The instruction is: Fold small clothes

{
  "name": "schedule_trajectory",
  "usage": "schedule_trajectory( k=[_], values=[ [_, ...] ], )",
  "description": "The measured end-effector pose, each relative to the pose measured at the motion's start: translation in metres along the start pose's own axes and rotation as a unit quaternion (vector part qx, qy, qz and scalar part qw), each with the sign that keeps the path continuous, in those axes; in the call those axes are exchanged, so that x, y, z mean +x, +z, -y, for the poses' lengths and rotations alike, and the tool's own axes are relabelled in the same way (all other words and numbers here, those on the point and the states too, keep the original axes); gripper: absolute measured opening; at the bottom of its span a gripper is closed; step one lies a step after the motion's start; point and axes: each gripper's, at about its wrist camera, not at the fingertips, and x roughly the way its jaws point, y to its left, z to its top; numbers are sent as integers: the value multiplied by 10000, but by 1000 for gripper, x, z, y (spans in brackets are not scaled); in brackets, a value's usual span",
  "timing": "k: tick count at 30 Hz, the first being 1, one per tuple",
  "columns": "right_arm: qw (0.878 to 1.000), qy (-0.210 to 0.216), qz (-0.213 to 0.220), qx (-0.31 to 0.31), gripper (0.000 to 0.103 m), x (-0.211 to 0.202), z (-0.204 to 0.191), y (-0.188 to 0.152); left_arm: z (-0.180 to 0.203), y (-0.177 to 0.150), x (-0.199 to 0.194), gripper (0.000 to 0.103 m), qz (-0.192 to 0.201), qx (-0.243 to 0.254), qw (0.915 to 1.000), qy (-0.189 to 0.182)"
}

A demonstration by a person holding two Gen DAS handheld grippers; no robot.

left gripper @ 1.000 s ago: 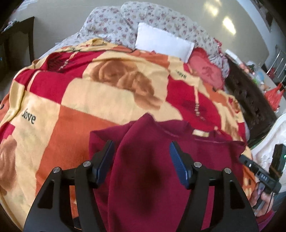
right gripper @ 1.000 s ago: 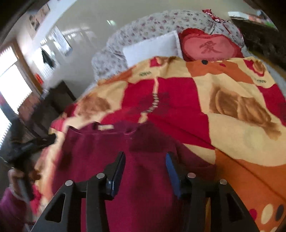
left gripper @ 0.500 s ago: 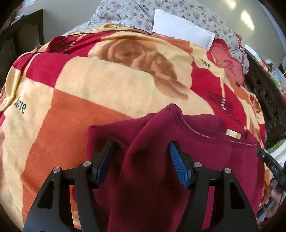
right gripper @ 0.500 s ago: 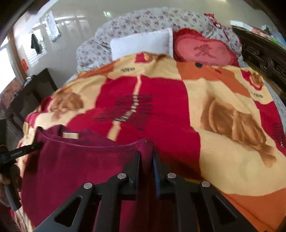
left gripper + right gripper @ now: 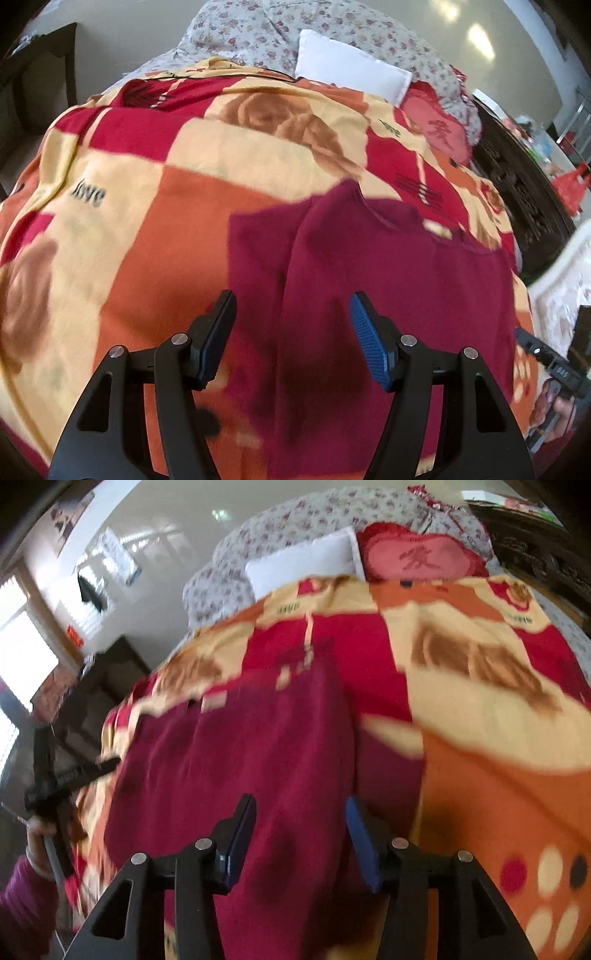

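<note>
You hold both grippers over a dark red garment point(image 5: 388, 266) that lies spread on a bed covered by a patchwork blanket point(image 5: 155, 206) of red, orange and cream squares with brown roses and the word "love". Your left gripper point(image 5: 291, 332) has its two fingers spread wide apart, with nothing between them; the blue ribbed pads point(image 5: 369, 347) hover above the cloth, and one side panel of the garment is folded over onto its middle, making a raised crease that runs away from you. Your right gripper point(image 5: 300, 830) is also spread open and empty above the same garment point(image 5: 236, 760), whose right edge is folded inward in a straight line. A pale label shows at the neckline at the far end. Beyond the blanket rest a white pillow point(image 5: 303, 565), a red heart-shaped cushion point(image 5: 421, 557) and a floral quilt point(image 5: 280, 33). Both views are somewhat blurred.
</note>
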Motion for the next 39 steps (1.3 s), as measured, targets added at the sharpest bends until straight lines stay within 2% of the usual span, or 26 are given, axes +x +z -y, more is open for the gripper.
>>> schedule_trajectory(
  k=[5, 9, 17, 19, 21, 22, 23, 24, 26, 28, 34, 37, 39],
  values=[
    [9994, 166, -251, 188, 48, -4, -3, -46, -4, -44, -17, 64, -342, 116, 9992, -174],
    [9991, 182, -246, 304, 48, -2, -3, -65, -6, -73, -18, 64, -554, 192, 9980, -227],
    [9974, 207, -154, 679, 48, -5, 5, -74, -8, -82, -10, 63, -542, 261, 9972, -449],
    [9967, 243, -193, 744, 48, -1, 7, -75, -6, -82, -7, 53, -649, 302, 9959, -550],
    [9973, 221, -212, 663, 38, 1, 4, -77, -4, -83, -5, 33, -730, 426, 9947, -585],
    [9979, 174, -185, 595, 31, 0, 3, -77, -2, -84, -6, 30, -705, 504, 9949, -520],
    [9984, 138, -143, 521, 24, -1, 1, -77, 1, -85, -7, 23, -669, 593, 9950, -454],
    [9986, 128, -121, 500, 20, -1, 1, -77, 2, -85, -7, 18, -655, 658, 9948, -408],
    [9992, 4, -83, 398, 11, -4, -3, -76, 1, -85, -8, 13, -623, 666, 9951, -373],
    [9996, -166, -42, 205, 9, -9, -9, -75, 1, -84, -11, 11, -607, 730, 9948, -357],
    [9983, -506, -28, -277, 7, -26, -21, -68, -11, -82, -34, 7, -372, 993, 9939, -285],
    [9978, -592, -277, -133, 7, -9, -12, -73, -14, -92, -20, 7, -568, 988, 9933, -203],
    [9979, -557, -341, -17, 7, -2, -6, -78, -11, -95, -15, 7, -552, 1008, 9933, -143]
  ],
)
